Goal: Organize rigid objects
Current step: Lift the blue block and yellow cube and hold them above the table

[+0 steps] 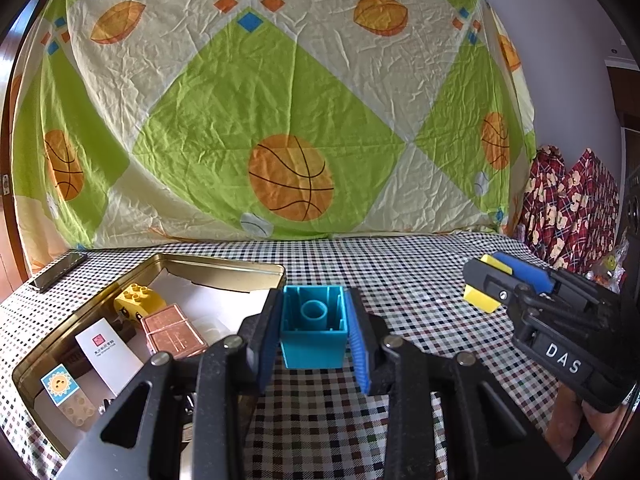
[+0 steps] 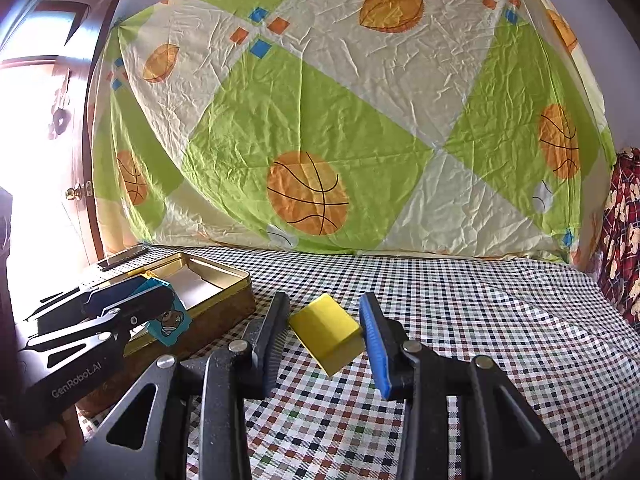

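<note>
teal block [image 1: 313, 330] pinched in left tool [image 1: 314, 336], yellow block [image 2: 327, 334] pinched in right tool [image 2: 326, 338], gold tin [image 1: 224, 270] beside left tool

Teal block [image 1: 313, 326] and tilted yellow block [image 2: 326, 334], both held aloft.

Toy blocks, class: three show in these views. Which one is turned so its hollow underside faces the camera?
The teal block, clamped in the left hand-held gripper. The yellow block in the right hand-held gripper shows plain faces; the yellow animal block lies in the tin.
</note>
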A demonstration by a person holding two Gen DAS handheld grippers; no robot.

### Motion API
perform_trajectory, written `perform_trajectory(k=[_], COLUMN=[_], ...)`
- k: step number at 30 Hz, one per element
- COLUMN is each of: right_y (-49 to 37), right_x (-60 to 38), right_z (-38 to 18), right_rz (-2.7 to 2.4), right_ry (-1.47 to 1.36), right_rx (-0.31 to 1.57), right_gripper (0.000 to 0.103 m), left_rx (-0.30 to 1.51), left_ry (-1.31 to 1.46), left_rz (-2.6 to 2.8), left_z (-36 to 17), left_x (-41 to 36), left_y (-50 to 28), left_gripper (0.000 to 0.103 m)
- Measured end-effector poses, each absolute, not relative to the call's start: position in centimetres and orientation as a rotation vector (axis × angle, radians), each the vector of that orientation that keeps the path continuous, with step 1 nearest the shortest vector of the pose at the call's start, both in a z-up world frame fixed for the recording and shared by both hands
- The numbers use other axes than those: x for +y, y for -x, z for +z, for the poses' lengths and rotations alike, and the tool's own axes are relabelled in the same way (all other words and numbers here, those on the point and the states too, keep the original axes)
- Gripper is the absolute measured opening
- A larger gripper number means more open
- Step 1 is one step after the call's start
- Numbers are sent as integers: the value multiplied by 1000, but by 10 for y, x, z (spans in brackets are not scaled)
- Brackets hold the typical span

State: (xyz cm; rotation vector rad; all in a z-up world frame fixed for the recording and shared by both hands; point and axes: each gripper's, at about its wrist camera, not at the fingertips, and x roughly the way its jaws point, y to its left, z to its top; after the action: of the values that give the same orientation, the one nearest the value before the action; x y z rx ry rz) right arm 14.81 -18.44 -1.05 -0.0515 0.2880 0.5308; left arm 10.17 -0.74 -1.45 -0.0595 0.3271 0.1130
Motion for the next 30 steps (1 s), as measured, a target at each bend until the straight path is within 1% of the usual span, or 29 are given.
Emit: perform_trajectory(k=[30], right_y=[-141], right_x=[-177], right_z=[-10], right_rz=[580], right_ry=[23], right_rx=[310], right_gripper=[39], left_rx=[277], left_ry=[93], left_rz=[128], left_z=[-11], left_x=[5], left_y=[-83], left_gripper=[30])
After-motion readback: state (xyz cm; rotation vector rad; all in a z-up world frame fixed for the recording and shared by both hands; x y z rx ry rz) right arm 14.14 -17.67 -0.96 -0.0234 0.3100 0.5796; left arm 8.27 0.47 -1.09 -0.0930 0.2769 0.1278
